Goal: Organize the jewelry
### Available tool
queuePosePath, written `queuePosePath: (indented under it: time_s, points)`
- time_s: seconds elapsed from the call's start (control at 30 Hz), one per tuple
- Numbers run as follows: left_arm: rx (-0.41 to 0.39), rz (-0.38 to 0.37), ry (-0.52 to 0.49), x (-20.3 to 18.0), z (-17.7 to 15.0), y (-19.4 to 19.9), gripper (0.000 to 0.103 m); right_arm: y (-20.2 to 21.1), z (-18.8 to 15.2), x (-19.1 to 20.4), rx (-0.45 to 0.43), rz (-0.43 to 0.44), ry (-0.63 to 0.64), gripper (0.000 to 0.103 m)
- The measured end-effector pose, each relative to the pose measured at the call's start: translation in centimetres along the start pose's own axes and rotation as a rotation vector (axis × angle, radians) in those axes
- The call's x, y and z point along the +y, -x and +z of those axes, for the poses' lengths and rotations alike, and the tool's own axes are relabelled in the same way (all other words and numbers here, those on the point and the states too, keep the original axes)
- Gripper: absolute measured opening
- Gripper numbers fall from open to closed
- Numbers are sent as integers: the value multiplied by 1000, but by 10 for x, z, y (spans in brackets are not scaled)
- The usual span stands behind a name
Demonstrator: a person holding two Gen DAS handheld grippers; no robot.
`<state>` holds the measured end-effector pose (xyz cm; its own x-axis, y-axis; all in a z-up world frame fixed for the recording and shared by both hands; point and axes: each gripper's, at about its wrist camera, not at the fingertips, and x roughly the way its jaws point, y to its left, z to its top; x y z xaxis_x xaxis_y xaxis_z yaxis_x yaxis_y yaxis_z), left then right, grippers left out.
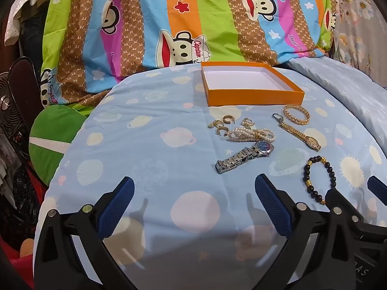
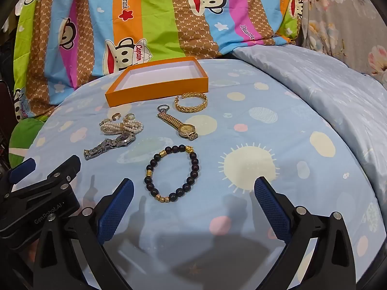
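Both grippers hover low over the near part of the bed, and each one has its blue pads spread wide apart with nothing between them: the left gripper point(image 1: 194, 205) and the right gripper point(image 2: 193, 205). Under them lies a light blue sheet point(image 2: 278, 193) printed with planets and a sun. On it, just beyond the right gripper, rests a dark bead bracelet point(image 2: 172, 172). Farther to the left lie a silver watch point(image 2: 110, 145) and a heap of pearl strands point(image 2: 123, 126); small gold earrings point(image 1: 221, 124) are beside the pearls, hard to count. A gold watch point(image 2: 179, 123) and a gold bangle point(image 2: 191, 102) lie nearer the orange box point(image 2: 157, 84), which stands open at the far side with a white inside. Behind it rises a striped cartoon blanket point(image 2: 154, 19). A fan point(image 1: 9, 101) at the left edge is cut off.
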<state>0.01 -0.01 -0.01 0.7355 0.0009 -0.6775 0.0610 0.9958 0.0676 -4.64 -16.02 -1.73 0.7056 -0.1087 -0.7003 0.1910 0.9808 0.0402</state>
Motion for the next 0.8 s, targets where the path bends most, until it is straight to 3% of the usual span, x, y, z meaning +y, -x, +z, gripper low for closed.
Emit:
queuePosePath:
  time_s: [0.8]
  points:
    - [-3,-1,1,0,0,3,97,1,-1,0,-1,2,-1,98]
